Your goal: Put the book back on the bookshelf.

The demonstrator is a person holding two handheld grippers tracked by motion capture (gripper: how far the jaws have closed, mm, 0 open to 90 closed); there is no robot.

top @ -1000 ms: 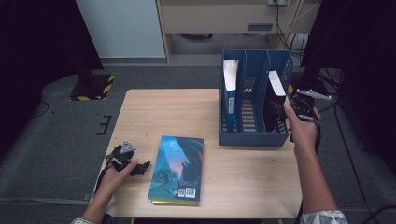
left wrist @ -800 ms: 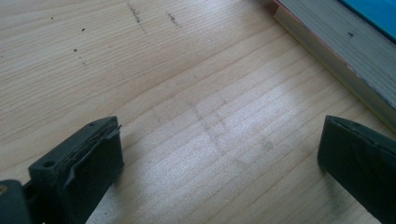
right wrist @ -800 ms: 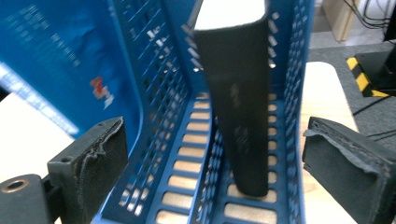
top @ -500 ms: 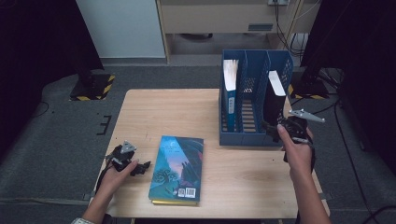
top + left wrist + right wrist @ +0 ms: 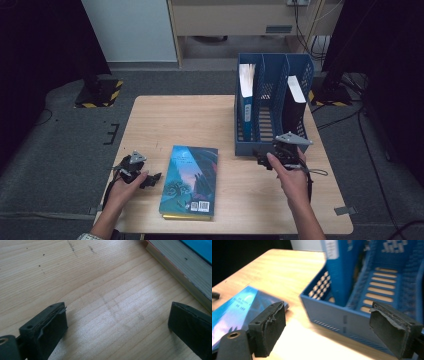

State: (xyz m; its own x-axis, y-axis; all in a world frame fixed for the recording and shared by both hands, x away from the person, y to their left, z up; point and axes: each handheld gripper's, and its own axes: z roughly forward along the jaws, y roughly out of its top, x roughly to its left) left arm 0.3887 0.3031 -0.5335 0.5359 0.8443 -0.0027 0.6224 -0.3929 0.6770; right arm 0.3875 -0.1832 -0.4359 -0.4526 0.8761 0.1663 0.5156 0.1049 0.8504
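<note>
2 grippers, nothing in either. Right gripper (image 5: 263, 159) wide but just been closing a bit, nothing between the jaws, parked at the front wall of the blue file rack (image 5: 272, 150), aimed toward the teal book (image 5: 190, 181). Left gripper (image 5: 151, 178) gaping too, sitting on the table (image 5: 175, 120) just beside that book's page edge.

Book flat, face up, near the front edge between both hands. Rack already has 1 blue book (image 5: 246, 95) upright in the left slot and 1 dark book (image 5: 295, 102) in the right slot; middle slot looks free.

Possible trouble: flat book, so jaws probably skid it across the wood instead of getting under it. Could also slide off the front edge. Lifted by 1 corner, likely flops open. Careless right swing knocks the rack.
</note>
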